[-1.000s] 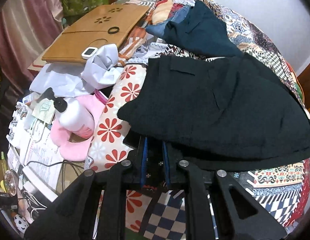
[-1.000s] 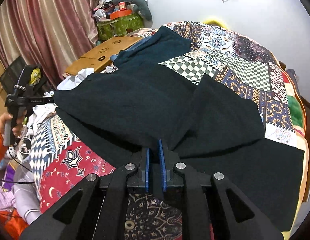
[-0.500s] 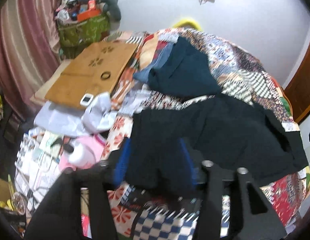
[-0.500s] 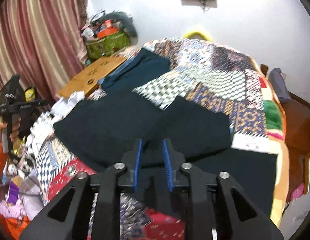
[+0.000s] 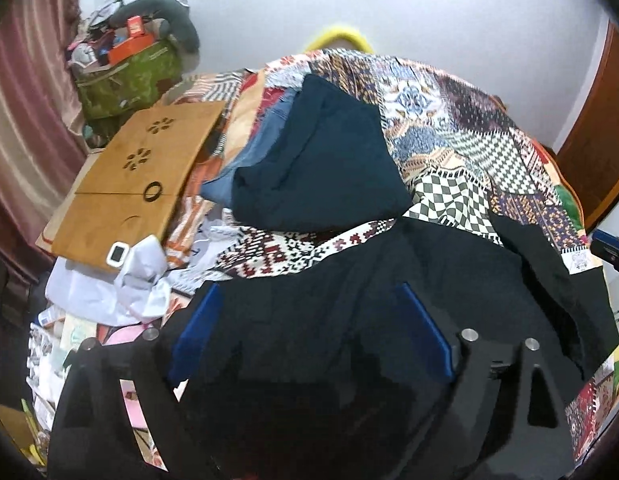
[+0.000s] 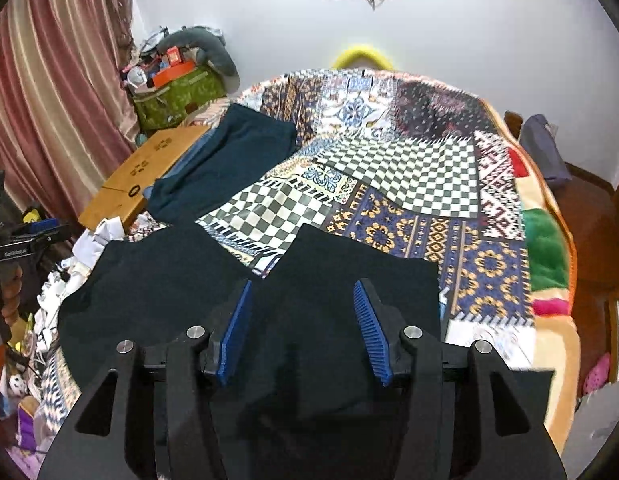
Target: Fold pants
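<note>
Black pants lie spread on the near part of a patchwork bedspread; they also show in the left wrist view. My right gripper is open above the pants, its blue-padded jaws wide apart and holding nothing. My left gripper is open too, above the pants' left side, with nothing between its blue pads. A second dark teal garment lies further back; it also shows in the left wrist view.
A wooden lap table sits left of the bed with a small white device on it. White cloth and clutter lie at the bed's left edge. A green bag stands by the curtain.
Both grippers were shut on the pants' edge a second ago. They have opened, let go and lifted away; the pants now rest on the bed.
</note>
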Tool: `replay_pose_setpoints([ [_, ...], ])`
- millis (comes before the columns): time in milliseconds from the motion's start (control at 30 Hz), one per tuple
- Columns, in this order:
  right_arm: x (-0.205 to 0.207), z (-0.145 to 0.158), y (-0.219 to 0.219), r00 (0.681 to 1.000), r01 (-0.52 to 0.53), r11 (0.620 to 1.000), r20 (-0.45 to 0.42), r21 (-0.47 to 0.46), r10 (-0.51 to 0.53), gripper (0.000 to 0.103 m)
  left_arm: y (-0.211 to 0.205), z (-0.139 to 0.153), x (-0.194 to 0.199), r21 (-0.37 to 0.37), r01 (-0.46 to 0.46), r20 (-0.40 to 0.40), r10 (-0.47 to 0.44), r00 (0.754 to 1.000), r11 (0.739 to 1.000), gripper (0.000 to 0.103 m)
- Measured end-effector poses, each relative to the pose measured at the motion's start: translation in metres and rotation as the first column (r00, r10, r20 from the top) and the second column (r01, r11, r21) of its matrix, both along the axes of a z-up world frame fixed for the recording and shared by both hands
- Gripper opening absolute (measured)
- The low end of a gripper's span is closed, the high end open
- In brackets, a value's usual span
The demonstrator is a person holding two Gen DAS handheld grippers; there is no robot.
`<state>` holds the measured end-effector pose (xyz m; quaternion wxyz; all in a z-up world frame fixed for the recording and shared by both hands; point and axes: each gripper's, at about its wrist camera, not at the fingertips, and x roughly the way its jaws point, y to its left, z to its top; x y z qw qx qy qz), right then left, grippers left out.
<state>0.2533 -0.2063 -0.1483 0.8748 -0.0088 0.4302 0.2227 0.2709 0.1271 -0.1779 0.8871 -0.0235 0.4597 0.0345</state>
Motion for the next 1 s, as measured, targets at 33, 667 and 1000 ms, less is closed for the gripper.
replay_pose_setpoints([
  [33,0.007,-0.005,0.003,1.0,-0.005,1.0,-0.012,-0.003,0.005,0.048,-0.003,-0.004,0.006,-0.002,0.008,-0.008,-0.008,1.0,1.0,0.089],
  [667,0.121,-0.09,0.054,0.969,-0.096,0.995,-0.231,-0.034,0.086,0.048,-0.039,-0.064,0.074,0.06,0.108,-0.125,-0.1,0.987,0.992,0.09],
  [1000,0.115,-0.101,0.06,0.968,-0.104,0.993,-0.234,-0.051,0.089,0.009,-0.064,-0.059,0.065,0.094,0.163,-0.118,-0.152,0.981,0.982,0.09],
])
